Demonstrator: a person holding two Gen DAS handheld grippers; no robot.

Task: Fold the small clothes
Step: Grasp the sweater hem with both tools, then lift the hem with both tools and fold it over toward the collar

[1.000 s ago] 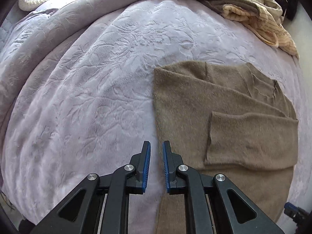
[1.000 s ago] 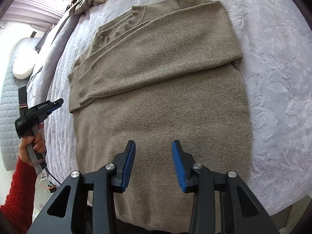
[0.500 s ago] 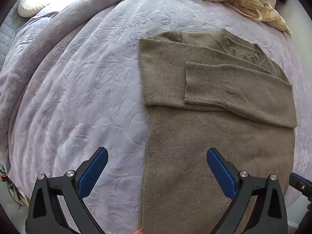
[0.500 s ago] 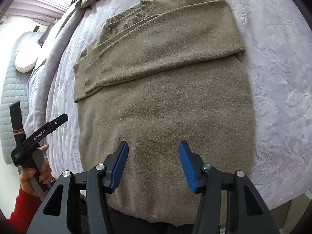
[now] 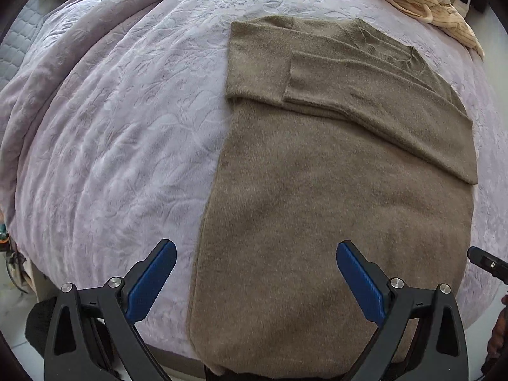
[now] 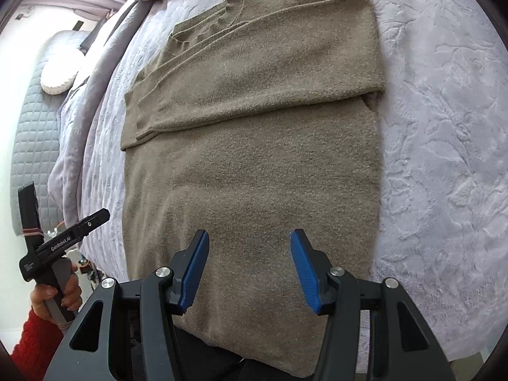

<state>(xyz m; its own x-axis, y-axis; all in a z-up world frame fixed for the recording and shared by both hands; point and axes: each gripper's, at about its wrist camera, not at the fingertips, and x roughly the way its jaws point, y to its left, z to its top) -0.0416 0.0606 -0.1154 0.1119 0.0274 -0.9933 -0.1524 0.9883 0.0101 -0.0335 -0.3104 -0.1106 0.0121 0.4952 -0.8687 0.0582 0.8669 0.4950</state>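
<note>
Left gripper (image 5: 256, 273): released, jaws spread wide after opening within the last second, nothing between the pads, poised above the left edge of the sweater's lower body. Sweater (image 5: 333, 197): olive-brown knit, flat on the lilac embossed bedspread (image 5: 127, 120), both sleeves folded across the chest, collar at far end, hem at near bed edge. Right gripper (image 6: 250, 266): released, jaws partly apart and recently widened, empty, over the hem area.
</note>
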